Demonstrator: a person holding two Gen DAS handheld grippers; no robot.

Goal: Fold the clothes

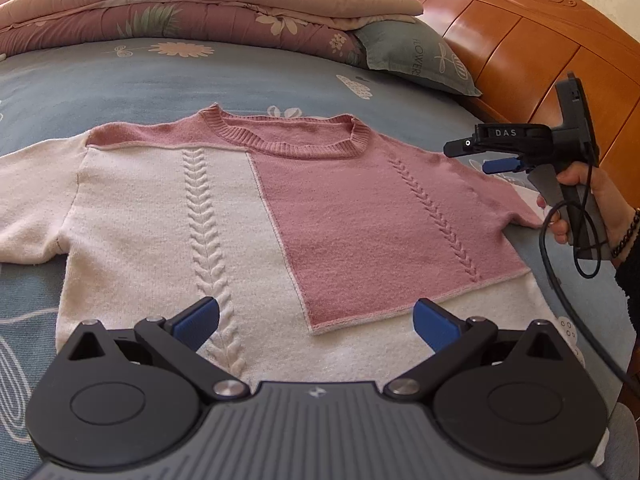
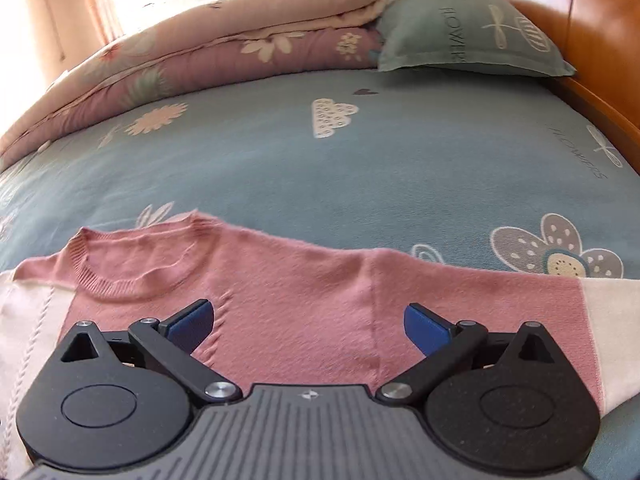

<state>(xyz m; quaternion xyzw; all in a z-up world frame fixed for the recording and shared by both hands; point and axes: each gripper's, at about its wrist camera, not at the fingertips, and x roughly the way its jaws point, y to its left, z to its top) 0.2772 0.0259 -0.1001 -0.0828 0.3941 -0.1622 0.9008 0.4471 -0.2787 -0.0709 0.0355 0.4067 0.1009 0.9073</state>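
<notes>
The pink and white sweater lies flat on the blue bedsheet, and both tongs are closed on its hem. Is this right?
Not quite. The sweater lies flat on the bedsheet, but both tongs are open and hold nothing: the left tongs in the left wrist view, the right tongs in the right wrist view.

Sweater (image 1: 248, 216) flat on bed (image 1: 240, 76); pillow (image 1: 416, 56), quilt (image 1: 180, 12) behind

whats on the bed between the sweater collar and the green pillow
Only bare blue bedsheet with printed clouds and flowers lies between the sweater collar and the green pillow; the right wrist view shows it best.
</notes>
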